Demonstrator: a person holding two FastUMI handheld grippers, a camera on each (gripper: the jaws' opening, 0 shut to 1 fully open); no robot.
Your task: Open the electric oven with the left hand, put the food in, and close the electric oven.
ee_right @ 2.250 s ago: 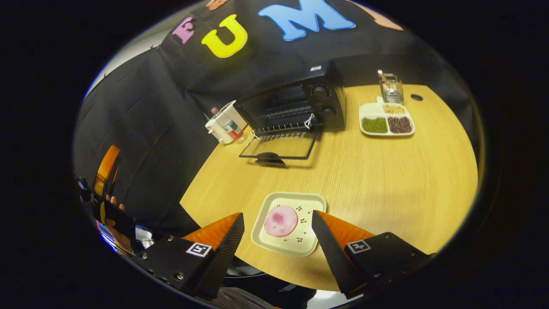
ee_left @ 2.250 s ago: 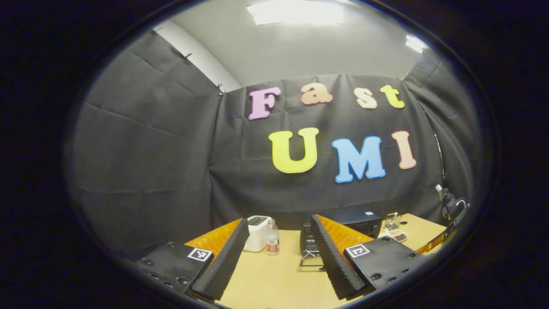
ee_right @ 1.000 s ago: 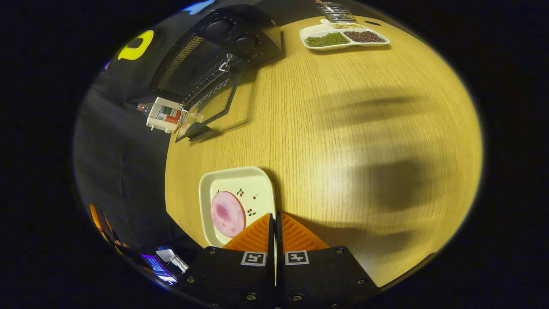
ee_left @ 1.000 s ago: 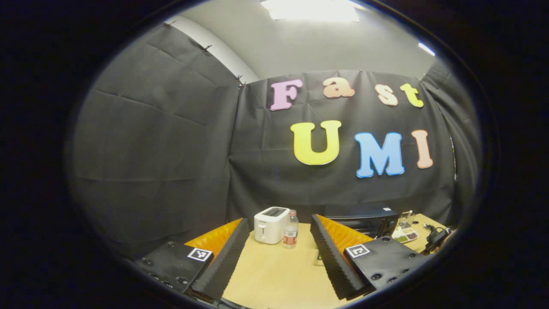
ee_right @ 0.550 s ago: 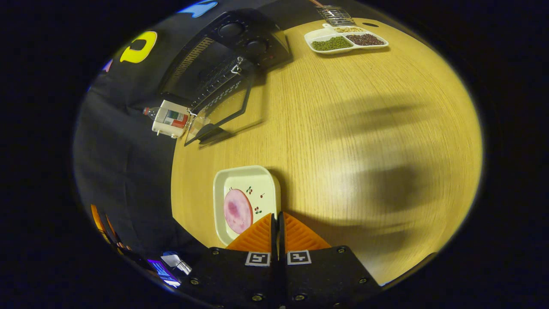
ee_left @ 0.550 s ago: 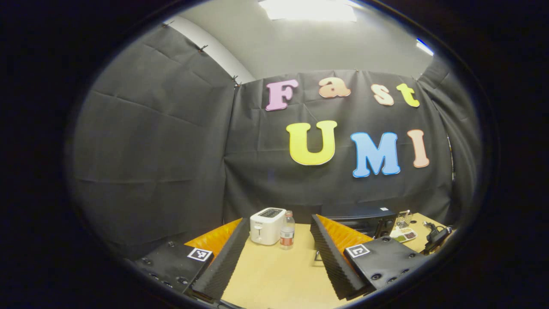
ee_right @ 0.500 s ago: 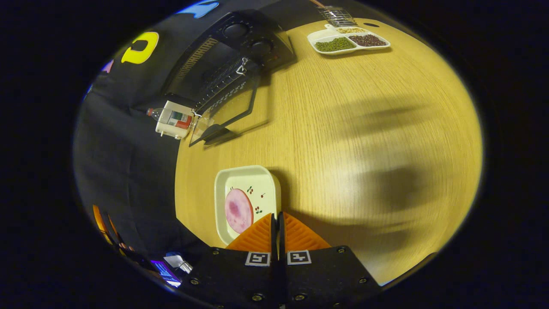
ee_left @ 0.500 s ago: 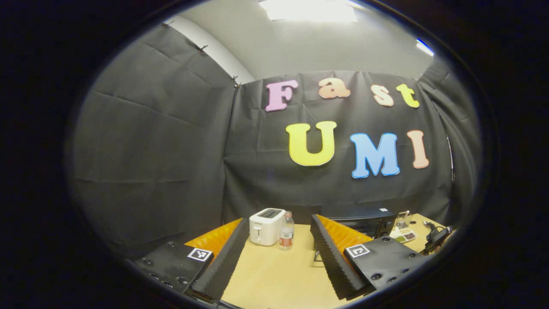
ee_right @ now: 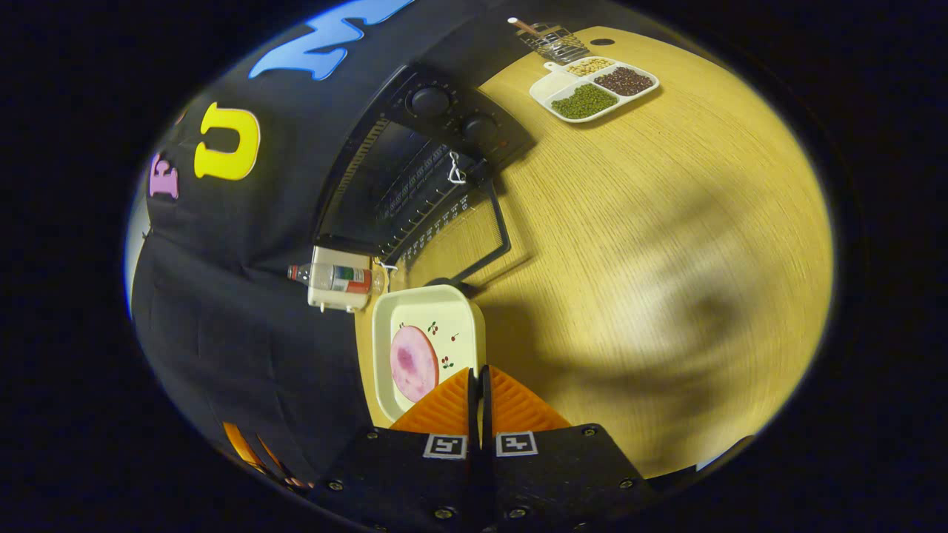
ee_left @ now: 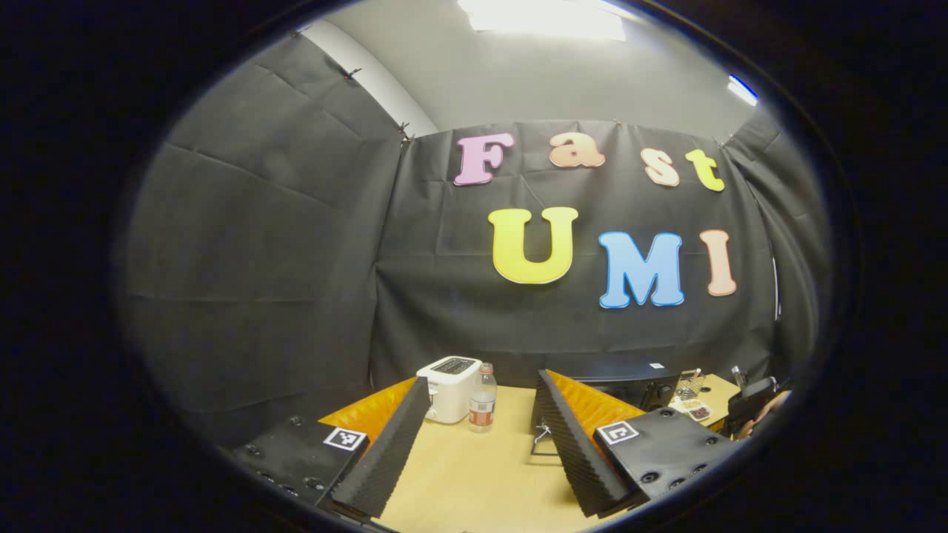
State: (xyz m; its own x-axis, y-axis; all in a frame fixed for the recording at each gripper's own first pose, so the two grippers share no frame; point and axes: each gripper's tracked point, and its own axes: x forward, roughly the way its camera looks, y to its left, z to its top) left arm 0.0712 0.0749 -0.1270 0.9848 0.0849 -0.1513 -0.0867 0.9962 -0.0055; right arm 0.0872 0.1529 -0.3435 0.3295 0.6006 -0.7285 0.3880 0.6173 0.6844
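We are seeing ceiling lights [ee_left: 544, 16] glaring brightly in the left gripper view, soft blurred shadows lying across the wooden table [ee_right: 666, 244], and strong fisheye bending and dimming at every edge.

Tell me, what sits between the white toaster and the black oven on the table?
A small clear bottle with a red label stands right beside the toaster, then bare table up to the oven; the left gripper view shows this.

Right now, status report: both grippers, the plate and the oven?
Right gripper shut on plate rim, ham slice aboard. Left gripper open, empty. Oven door down; path looks clear.
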